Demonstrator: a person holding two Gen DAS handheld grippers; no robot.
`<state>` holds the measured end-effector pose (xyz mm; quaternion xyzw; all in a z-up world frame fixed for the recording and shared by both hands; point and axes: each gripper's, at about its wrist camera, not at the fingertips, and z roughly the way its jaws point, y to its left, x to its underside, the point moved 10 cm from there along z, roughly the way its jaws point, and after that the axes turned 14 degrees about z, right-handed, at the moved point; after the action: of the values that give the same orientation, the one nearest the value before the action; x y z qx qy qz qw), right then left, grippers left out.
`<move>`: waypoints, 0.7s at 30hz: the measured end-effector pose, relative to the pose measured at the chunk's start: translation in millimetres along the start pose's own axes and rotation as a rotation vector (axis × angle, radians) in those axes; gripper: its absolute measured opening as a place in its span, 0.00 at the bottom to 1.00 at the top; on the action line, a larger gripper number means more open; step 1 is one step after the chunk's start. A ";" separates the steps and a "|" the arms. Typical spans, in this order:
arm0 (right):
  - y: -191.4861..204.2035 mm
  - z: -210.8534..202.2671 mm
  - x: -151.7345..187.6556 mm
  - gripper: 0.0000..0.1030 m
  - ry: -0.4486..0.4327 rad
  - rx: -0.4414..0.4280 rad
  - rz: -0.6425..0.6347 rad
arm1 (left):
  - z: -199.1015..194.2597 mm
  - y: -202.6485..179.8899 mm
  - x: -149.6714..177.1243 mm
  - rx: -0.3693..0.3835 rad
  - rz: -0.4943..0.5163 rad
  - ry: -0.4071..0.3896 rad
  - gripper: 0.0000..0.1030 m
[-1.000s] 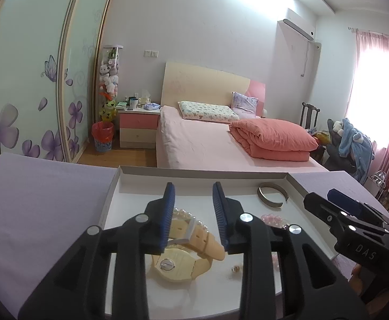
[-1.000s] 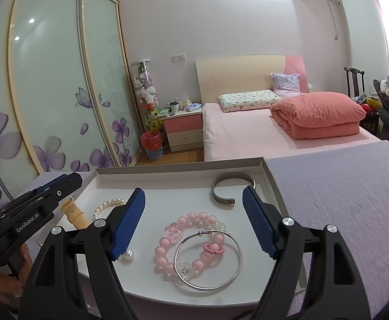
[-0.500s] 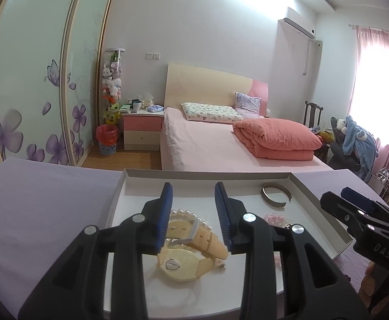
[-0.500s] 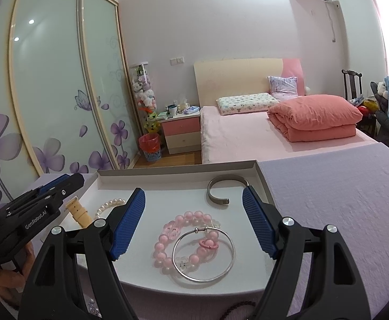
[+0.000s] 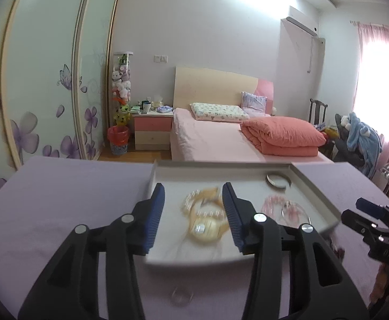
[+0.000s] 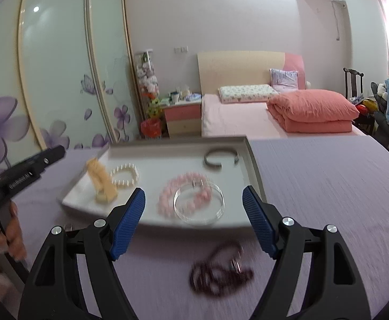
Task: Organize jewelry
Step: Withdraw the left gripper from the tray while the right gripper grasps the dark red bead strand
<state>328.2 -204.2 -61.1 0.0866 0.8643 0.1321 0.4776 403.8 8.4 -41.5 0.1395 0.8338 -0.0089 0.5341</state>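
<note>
White tray (image 6: 253,160); cream watch (image 6: 101,184); pink beads (image 6: 178,189); lilac cloth (image 6: 328,186); blue-padded tool (image 6: 194,221).

Bright daylight floods in from the window (image 5: 378,80) – glare bleaches it; the tray (image 6: 253,165) is motion-blurred, edges fisheye-bent.

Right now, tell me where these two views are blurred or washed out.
Left wrist view: watch and pearl bracelet in the tray smear with motion; the window is blown out. Right wrist view: dark bead necklace on the purple cloth is smeared; the far bed stays sharp.
</note>
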 end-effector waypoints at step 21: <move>-45.3 23.5 74.9 0.74 0.330 0.183 0.007 | -53.0 11.0 71.2 0.005 -0.028 0.117 0.57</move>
<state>307.5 -223.2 -147.2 0.1099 0.9390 0.0669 0.3189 331.5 43.5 -80.8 0.1295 0.8656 -0.0105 0.4837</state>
